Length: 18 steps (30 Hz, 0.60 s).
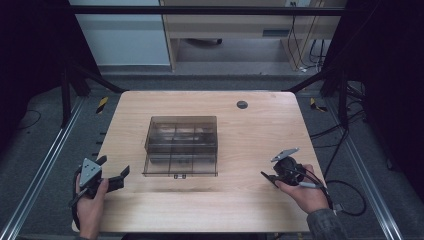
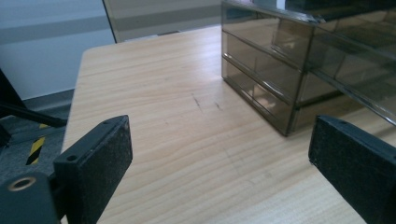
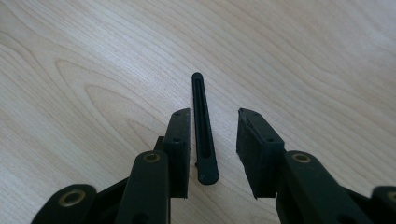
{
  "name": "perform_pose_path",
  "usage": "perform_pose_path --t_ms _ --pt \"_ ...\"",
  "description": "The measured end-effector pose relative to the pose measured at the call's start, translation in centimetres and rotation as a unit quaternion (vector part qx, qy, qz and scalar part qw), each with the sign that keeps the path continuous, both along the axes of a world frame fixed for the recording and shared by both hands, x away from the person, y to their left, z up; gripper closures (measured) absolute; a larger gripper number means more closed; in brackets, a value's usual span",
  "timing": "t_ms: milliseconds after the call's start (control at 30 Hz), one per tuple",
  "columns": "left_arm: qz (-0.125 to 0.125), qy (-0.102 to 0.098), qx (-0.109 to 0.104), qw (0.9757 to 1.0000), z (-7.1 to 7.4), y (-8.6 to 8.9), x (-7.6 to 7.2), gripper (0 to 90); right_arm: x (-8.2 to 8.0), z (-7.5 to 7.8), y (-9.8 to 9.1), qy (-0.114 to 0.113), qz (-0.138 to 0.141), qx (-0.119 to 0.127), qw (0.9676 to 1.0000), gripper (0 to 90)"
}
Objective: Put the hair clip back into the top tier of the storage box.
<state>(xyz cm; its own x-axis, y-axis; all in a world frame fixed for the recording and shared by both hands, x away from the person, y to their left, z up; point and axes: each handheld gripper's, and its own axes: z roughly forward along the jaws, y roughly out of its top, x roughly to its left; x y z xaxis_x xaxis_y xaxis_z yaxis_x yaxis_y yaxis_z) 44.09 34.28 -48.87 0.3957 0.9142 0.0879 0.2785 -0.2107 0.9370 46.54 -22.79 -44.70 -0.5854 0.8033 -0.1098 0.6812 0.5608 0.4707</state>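
A smoky see-through drawer box (image 1: pixel 182 145) stands in the middle of the wooden table (image 1: pixel 250 135); its corner and stacked drawers show in the left gripper view (image 2: pixel 280 70). My left gripper (image 1: pixel 114 166) rests at the table's front left, open wide (image 2: pixel 219 140), aimed at bare wood beside the box. At the front right my right gripper (image 1: pixel 267 177) points down at the tabletop. A slim black slotted strip (image 3: pixel 204 130) lies flat on the wood between its jaws. That gripper (image 3: pixel 215 116) is open, its left jaw close beside the strip and its right jaw clear of it.
A round dark grommet (image 1: pixel 242 104) sits near the table's far edge. Metal rails (image 1: pixel 45 155) run along both sides of the table. Cables (image 1: pixel 345 195) trail on the floor at the right. A cabinet (image 1: pixel 225 25) stands behind the table.
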Motion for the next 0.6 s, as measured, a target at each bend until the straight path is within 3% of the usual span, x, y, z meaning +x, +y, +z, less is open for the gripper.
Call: perform_pose_path --t_ms 133,267,433,600 --pt "-0.002 -0.010 0.008 0.9999 0.1 -0.3 -0.2 6.1 0.7 -0.5 0.2 0.018 -0.006 0.000 0.9998 67.5" --pt "0.001 -0.012 0.007 0.9999 0.1 -0.2 -0.2 6.1 1.1 -1.4 0.7 0.035 -0.001 -0.019 0.9992 67.6" --pt "0.005 -0.011 -0.003 0.9999 0.0 0.1 -0.3 6.1 1.3 -1.8 0.9 0.042 0.000 -0.024 0.9988 67.8" --pt "0.008 -0.013 -0.002 0.9999 0.0 0.2 -0.4 6.1 1.4 -2.0 1.0 0.051 0.003 -0.031 0.9982 73.5"
